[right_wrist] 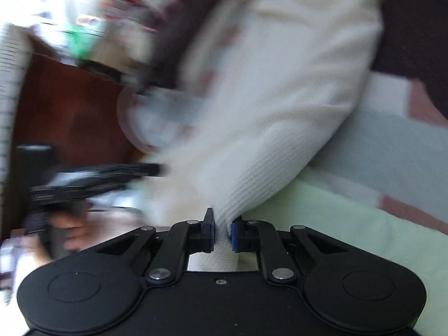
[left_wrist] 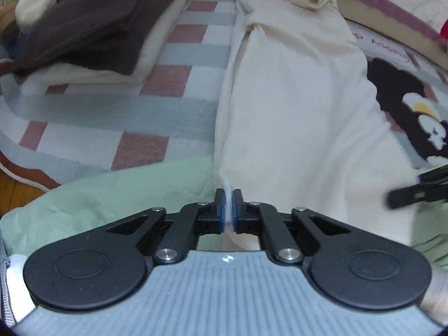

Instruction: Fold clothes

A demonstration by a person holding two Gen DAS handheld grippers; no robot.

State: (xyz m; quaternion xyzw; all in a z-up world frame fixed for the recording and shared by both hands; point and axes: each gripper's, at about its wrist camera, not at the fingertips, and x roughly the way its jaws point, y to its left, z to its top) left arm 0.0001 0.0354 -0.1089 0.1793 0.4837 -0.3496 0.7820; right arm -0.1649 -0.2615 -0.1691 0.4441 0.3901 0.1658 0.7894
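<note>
A cream knitted garment point(left_wrist: 296, 103) lies stretched away from me over a checked rug point(left_wrist: 173, 89), its rolled cuff at the far end. My left gripper point(left_wrist: 229, 208) is shut on a thin fold of the garment's near edge. In the right wrist view my right gripper point(right_wrist: 222, 231) is shut on a thicker bunch of the same cream garment point(right_wrist: 280, 112), which rises from the pads. The right gripper's black fingers point(left_wrist: 414, 190) show at the right edge of the left wrist view. The left gripper point(right_wrist: 92, 179), held by a hand, shows blurred at the left of the right wrist view.
A pale green cloth point(left_wrist: 112, 196) lies under the near end of the garment. A folded stack of dark brown and cream clothes point(left_wrist: 92, 28) sits at the far left on the rug. A black cartoon print point(left_wrist: 406, 106) marks the rug at right. Wood floor point(left_wrist: 14, 193) shows at lower left.
</note>
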